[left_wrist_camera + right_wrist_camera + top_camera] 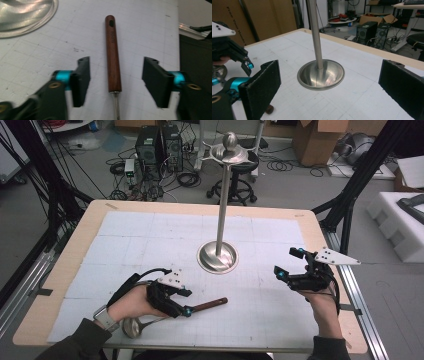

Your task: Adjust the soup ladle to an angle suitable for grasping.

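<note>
While left gripper (115,81) jaws straddle ladle (172,315) handle (113,53) without touching, spread: stiff, smooth wood, bowl-heavy at 8 o'clock; grip mid-handle. Right gripper (329,90) spread, empty.

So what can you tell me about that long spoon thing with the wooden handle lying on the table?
The ladle lies flat on the white gridded mat near the table's front edge. Its reddish-brown wooden handle is round, with a hanging hole near its free end, and joins a thin metal shaft leading to a shiny round bowl. The left hand-held gripper straddles the handle, its jaws open and clear of it.
</note>
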The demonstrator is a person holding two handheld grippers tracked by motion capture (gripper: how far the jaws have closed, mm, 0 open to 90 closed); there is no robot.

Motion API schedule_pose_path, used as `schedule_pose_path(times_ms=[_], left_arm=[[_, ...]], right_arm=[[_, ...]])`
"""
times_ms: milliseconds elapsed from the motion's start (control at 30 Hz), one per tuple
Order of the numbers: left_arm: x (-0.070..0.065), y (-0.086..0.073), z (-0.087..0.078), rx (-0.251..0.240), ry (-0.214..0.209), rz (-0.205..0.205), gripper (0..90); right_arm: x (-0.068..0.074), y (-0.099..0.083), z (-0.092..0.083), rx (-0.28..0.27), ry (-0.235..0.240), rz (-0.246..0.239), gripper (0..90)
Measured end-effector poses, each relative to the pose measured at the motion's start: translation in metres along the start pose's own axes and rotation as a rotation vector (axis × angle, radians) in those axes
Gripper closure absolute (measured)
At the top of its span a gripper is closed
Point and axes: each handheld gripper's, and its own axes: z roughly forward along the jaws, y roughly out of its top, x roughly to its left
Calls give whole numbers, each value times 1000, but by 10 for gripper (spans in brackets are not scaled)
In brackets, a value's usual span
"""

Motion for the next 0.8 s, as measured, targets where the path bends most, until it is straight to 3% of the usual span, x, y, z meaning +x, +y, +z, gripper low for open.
schedule_pose_path(times_ms=[133,167,267,400,500,667,733,800], left_arm=[[-4,0,-7,24,33,46,291],[-5,0,-9,24,56,63,272],[-9,-1,-19,57,118,62,217],[-12,-2,-25,96,87,61,189],[-14,-7,-27,141,60,88,209],[-15,-13,-30,180,66,76,243],[-15,-17,-30,226,76,66,251],[-15,-19,-29,240,79,62,253]], right_arm=[[1,0,-1,-3,4,3,27],[0,0,-1,-5,0,5,27],[-1,0,-1,-5,-3,7,27],[-2,0,-1,-12,-6,4,28],[1,2,0,-45,17,18,30],[6,7,2,-50,39,3,32],[5,8,1,-56,40,2,31],[5,7,1,-53,40,6,31]])
